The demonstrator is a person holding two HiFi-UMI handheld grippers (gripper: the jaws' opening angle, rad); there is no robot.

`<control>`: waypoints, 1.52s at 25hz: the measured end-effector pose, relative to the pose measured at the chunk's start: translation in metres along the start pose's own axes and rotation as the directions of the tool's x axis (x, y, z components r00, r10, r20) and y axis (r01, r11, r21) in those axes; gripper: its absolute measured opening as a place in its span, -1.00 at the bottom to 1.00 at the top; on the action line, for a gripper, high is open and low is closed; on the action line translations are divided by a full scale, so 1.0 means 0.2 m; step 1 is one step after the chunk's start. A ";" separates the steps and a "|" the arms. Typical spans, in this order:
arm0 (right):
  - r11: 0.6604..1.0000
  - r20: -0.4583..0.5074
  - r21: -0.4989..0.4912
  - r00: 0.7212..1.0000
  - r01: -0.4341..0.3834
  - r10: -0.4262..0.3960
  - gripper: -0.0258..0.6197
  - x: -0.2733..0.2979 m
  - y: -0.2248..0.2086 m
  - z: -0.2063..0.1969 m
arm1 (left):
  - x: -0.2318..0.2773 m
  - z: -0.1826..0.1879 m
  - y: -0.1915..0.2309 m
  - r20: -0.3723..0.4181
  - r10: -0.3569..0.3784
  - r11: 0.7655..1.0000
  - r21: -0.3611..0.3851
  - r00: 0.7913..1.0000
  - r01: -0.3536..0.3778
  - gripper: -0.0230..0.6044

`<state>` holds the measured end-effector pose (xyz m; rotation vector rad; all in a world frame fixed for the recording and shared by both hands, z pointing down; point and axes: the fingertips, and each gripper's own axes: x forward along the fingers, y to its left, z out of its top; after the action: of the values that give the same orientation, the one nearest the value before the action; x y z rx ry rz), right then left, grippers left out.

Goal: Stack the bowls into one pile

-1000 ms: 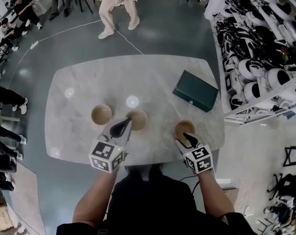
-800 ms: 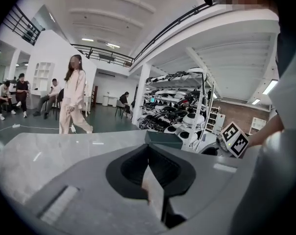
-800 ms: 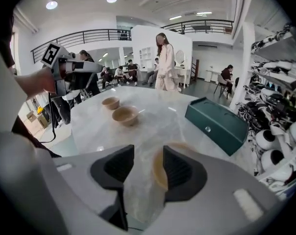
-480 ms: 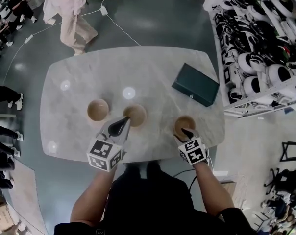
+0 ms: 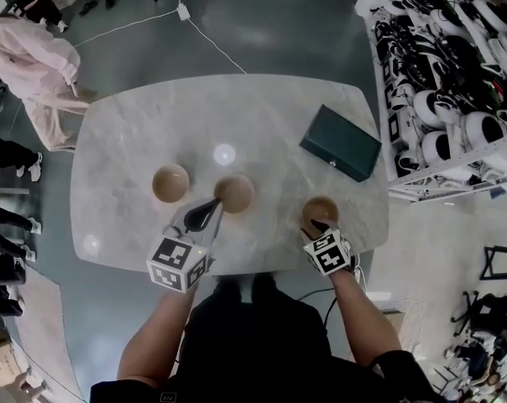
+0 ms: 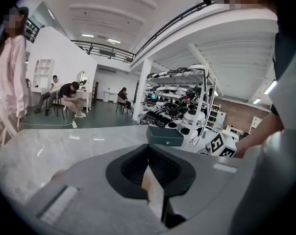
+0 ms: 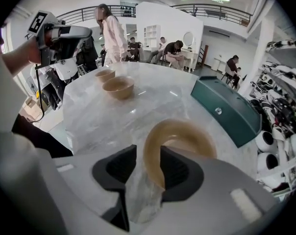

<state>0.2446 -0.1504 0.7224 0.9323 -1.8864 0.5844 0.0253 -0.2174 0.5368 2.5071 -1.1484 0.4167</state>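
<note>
My right gripper (image 7: pixel 148 150), jaws spread and just closing, straddles the near rim of the tan bowl (image 7: pixel 185 131) at the marble table's (image 5: pixel 136 141) front-right edge; a shallow bite could tip it off.

A big open hall, more a lab or demo workshop than a home. A polished grey-green floor (image 5: pixel 270 23) has a cable (image 5: pixel 210 44) trailing across it. Tall racks (image 5: pixel 455 99) are crowded with white and black gear. A railed mezzanine (image 6: pixel 106 47) runs under a white ceiling (image 6: pixel 113 9). Seated people (image 6: pixel 69 93) line the edge, and 1 marble surface (image 5: pixel 153 124) stands in the middle.
</note>
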 end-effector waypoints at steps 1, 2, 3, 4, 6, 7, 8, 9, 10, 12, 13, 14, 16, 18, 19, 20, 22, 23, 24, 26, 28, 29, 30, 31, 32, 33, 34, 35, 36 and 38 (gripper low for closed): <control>1.000 -0.011 -0.003 1.000 -0.002 0.002 -0.44 0.01 0.00 -0.01 | 0.00 0.00 0.00 0.001 0.003 1.000 0.000 1.000 -0.003 -0.89; 1.000 -0.022 -0.006 1.000 -0.002 0.002 -0.44 0.02 0.00 -0.02 | -0.01 0.00 0.01 0.002 0.005 1.000 0.000 1.000 -0.005 -0.89; 1.000 -0.033 -0.010 0.999 0.001 -0.001 -0.46 0.02 -0.01 -0.03 | -0.01 0.00 0.01 0.002 0.007 1.000 -0.001 1.000 -0.007 -0.90; 1.000 -0.044 -0.019 0.999 0.006 -0.007 -0.48 0.03 -0.01 -0.04 | -0.02 0.00 0.01 0.002 0.010 1.000 -0.003 1.000 -0.010 -0.89; 0.998 -0.064 -0.052 0.998 0.023 -0.026 -0.57 0.03 -0.02 -0.05 | -0.03 -0.01 0.01 0.003 0.015 1.000 -0.006 1.000 -0.015 -0.89; 0.997 -0.070 -0.070 0.997 0.031 -0.036 -0.62 0.02 -0.03 -0.05 | -0.04 -0.01 0.02 0.003 0.017 1.000 -0.008 1.000 -0.017 -0.89; 0.996 -0.071 -0.085 0.996 0.040 -0.046 -0.67 0.01 -0.03 -0.05 | -0.05 0.00 0.02 0.005 0.020 1.000 -0.010 1.000 -0.020 -0.89; 0.994 -0.069 -0.096 0.996 0.050 -0.056 -0.74 0.00 -0.03 -0.04 | -0.06 0.00 0.02 0.006 0.021 1.000 -0.012 1.000 -0.021 -0.89; 0.993 -0.065 -0.103 0.996 0.059 -0.066 -0.76 -0.01 -0.04 -0.02 | -0.07 0.00 0.03 0.008 0.022 1.000 -0.015 1.000 -0.022 -0.89; 0.991 -0.058 -0.108 0.995 0.077 -0.084 -0.81 -0.03 -0.05 -0.01 | -0.09 0.00 0.03 0.014 0.021 1.000 -0.018 1.000 -0.021 -0.89; 0.991 -0.054 -0.106 0.994 0.086 -0.092 -0.84 -0.04 -0.06 0.00 | -0.10 0.00 0.04 0.019 0.021 1.000 -0.019 1.000 -0.021 -0.89; 0.990 -0.050 -0.102 0.994 0.094 -0.100 -0.85 -0.05 -0.06 0.02 | -0.11 0.00 0.04 0.023 0.020 1.000 -0.019 1.000 -0.020 -0.89; 0.990 -0.040 -0.093 0.993 0.106 -0.110 -0.86 -0.08 -0.06 0.05 | -0.13 0.01 0.06 0.033 0.020 1.000 -0.020 0.999 -0.019 -0.89; 0.988 -0.024 -0.092 0.992 0.123 -0.125 -0.86 -0.12 -0.06 0.09 | -0.17 0.02 0.07 0.041 0.020 1.000 -0.021 0.999 -0.019 -0.89; 0.987 -0.013 -0.094 0.991 0.132 -0.134 -0.86 -0.14 -0.06 0.11 | -0.18 0.03 0.08 0.045 0.020 1.000 -0.022 0.999 -0.019 -0.89; 0.985 0.000 -0.095 0.990 0.141 -0.142 -0.86 -0.16 -0.05 0.14 | -0.20 0.04 0.09 0.050 0.021 1.000 -0.023 0.999 -0.020 -0.89; 0.984 0.028 -0.092 0.988 0.154 -0.152 -0.86 -0.19 -0.03 0.20 | -0.25 0.04 0.11 0.062 0.024 0.999 -0.023 0.998 -0.023 -0.90; 0.983 0.043 -0.092 0.987 0.158 -0.154 -0.86 -0.21 0.00 0.23 | -0.27 0.04 0.13 0.067 0.026 0.999 -0.024 0.997 -0.025 -0.89; 0.982 0.056 -0.096 0.986 0.162 -0.158 -0.86 -0.22 0.02 0.27 | -0.30 0.04 0.14 0.072 0.028 0.999 -0.024 0.997 -0.026 -0.89; 0.978 0.079 -0.114 0.983 0.175 -0.167 -0.86 -0.25 0.07 0.34 | -0.35 0.04 0.18 0.082 0.028 0.999 -0.023 0.996 -0.026 -0.90; 0.974 0.100 -0.129 0.980 0.187 -0.175 -0.86 -0.27 0.13 0.41 | -0.42 0.04 0.21 0.093 0.028 0.999 -0.022 0.995 -0.026 -0.89; 0.972 0.110 -0.136 0.978 0.192 -0.178 -0.86 -0.28 0.17 0.44 | -0.45 0.04 0.23 0.099 0.028 0.999 -0.022 0.995 -0.026 -0.89; 0.969 0.122 -0.145 0.976 0.198 -0.181 -0.86 -0.29 0.20 0.48 | -0.48 0.04 0.25 0.105 0.029 0.999 -0.021 0.994 -0.026 -0.90; 0.966 0.136 -0.155 0.973 0.204 -0.184 -0.86 -0.31 0.24 0.52 | -0.52 0.04 0.27 0.110 0.029 0.999 -0.020 0.993 -0.027 -0.89; 0.964 0.149 -0.166 0.971 0.210 -0.186 -0.86 -0.32 0.28 0.56 | -0.56 0.04 0.29 0.115 0.029 0.999 -0.017 0.993 -0.028 -0.90; 0.961 0.159 -0.177 0.970 0.213 -0.186 -0.86 -0.33 0.32 0.60 | -0.59 0.04 0.31 0.118 0.030 1.000 -0.013 0.993 -0.029 -0.90; 0.958 0.168 -0.188 0.968 0.215 -0.185 -0.86 -0.34 0.36 0.64 | -0.62 0.03 0.34 0.120 0.031 0.999 -0.010 0.992 -0.030 -0.89; 0.956 0.177 -0.199 0.967 0.217 -0.183 -0.86 -0.34 0.40 0.68 | -0.65 0.03 0.36 0.121 0.033 0.999 -0.008 0.992 -0.033 -0.89; 0.953 0.186 -0.210 0.966 0.219 -0.181 -0.86 -0.35 0.44 0.71 | -0.68 0.02 0.39 0.122 0.037 0.999 -0.008 0.992 -0.036 -0.89; 0.945 0.201 -0.242 0.965 0.218 -0.171 -0.86 -0.36 0.51 0.78 | -0.71 0.01 0.43 0.127 0.047 0.999 -0.012 0.991 -0.045 -0.89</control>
<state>0.1016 -0.1754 0.5850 1.0059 -1.9405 0.1292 -0.1307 -0.1760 0.4939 2.5345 -1.2547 0.2663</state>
